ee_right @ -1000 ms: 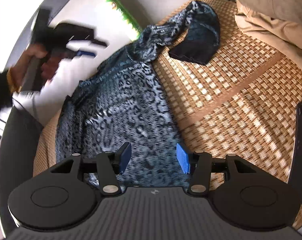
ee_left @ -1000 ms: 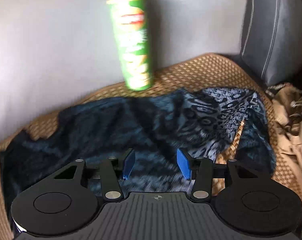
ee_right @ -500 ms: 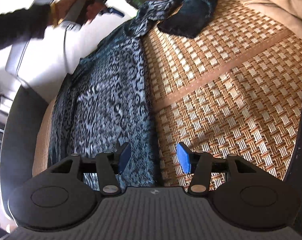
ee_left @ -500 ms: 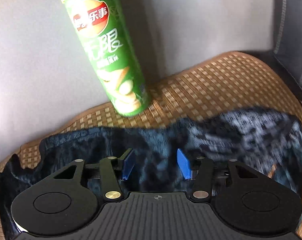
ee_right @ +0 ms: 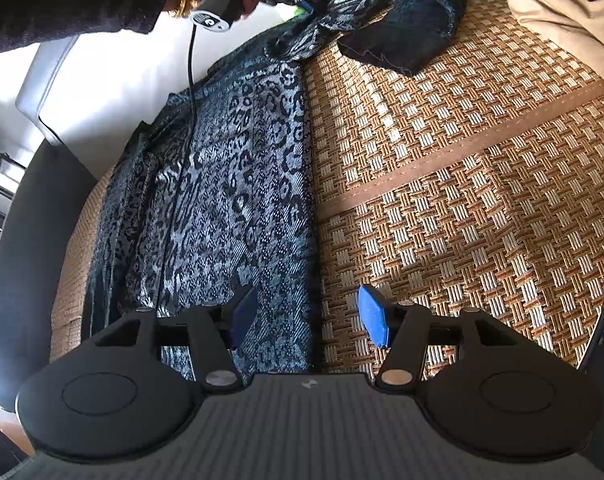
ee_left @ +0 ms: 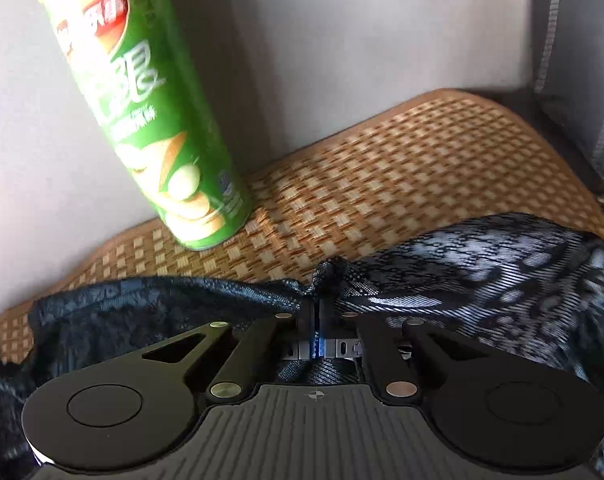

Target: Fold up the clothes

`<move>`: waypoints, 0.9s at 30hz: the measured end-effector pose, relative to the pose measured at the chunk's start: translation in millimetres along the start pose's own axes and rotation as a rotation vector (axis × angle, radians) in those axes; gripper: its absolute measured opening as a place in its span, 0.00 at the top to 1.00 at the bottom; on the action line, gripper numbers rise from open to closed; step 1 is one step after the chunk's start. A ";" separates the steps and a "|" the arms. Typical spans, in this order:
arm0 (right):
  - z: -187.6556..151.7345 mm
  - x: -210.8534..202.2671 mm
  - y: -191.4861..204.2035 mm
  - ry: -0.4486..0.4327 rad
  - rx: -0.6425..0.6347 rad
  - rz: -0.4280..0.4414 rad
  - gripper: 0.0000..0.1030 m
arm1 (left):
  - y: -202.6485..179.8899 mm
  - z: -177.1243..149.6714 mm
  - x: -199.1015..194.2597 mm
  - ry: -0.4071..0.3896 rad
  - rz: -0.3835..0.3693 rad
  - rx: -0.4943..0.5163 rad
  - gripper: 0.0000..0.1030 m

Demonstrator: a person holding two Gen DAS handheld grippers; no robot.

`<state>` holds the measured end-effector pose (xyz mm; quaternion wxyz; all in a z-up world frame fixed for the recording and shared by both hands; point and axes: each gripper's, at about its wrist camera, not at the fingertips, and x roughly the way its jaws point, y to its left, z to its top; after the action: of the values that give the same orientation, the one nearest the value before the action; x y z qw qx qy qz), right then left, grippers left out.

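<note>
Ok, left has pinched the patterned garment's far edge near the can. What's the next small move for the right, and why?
Probably lower the right gripper and close on the garment edge beneath it. Its jaws are opening, with that edge between them, unpinched, while the left gripper already grips the far end. Both ends need holding to fold.

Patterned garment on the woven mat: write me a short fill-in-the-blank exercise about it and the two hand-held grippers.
1. The left hand-held gripper is shut on the ____ garment.
2. The chip can standing on the woven mat is ____ in colour.
3. The right hand-held gripper, jaws opening, grips ____.
4. The pads on that gripper are ____.

Missing words: patterned; green; nothing; blue
</note>
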<state>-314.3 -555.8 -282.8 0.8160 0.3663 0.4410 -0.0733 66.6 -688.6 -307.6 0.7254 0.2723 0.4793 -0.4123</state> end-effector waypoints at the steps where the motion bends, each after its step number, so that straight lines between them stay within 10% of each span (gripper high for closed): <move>1: -0.2 -0.3 2.0 0.008 -0.007 0.001 0.41 | 6.2 1.1 -5.1 -0.005 -0.018 -0.021 1.00; 10: -16.7 9.1 14.6 0.060 0.014 0.013 0.52 | 55.5 10.6 -38.3 -0.011 -0.108 -0.116 1.00; 12: -16.0 13.7 15.0 0.082 0.043 0.012 0.97 | 61.8 7.7 -46.1 -0.009 -0.133 -0.111 1.00; 27: -43.1 3.0 158.2 0.020 -0.030 0.229 0.97 | 199.9 -41.0 -146.7 -0.069 -0.134 -0.104 1.00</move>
<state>-271.2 -412.5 -215.6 0.8201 0.4026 0.4054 0.0306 189.6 -504.5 -188.8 0.7254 0.1871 0.4918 -0.4437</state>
